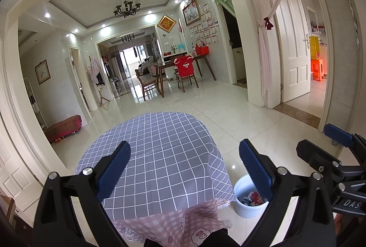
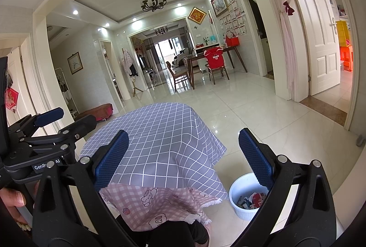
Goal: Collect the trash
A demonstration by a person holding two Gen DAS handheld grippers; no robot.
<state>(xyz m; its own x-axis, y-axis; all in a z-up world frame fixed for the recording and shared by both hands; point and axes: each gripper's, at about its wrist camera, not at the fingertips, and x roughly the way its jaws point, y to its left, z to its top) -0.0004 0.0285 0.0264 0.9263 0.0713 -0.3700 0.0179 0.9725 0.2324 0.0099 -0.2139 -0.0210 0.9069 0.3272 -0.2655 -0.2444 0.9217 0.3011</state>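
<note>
Two handheld grippers are raised side by side above a small table draped in a grey grid-patterned cloth, both aimed level across a bright tiled room. The left gripper has its two blue-padded fingers spread wide apart, with nothing between them; its left pad sits over the near left part of the cloth and its right pad overlaps the rim of a bin on the floor. The right gripper is likewise spread wide and carries nothing, its pads framing the near edge of the table. Each gripper shows at the edge of the other's view: the right one at the far right of the left wrist view, the left one at the far left of the right wrist view, where part of a hand grips its handle. A pink checked cloth with cartoon prints hangs below the grey one at the near edge. The white ribbed trash bin stands on the floor just beside the table's near right corner, below and to the right of both grippers, apart from them. It holds crumpled trash, mixed red, white and dark pieces. The tabletop itself shows only bare cloth.
</note>
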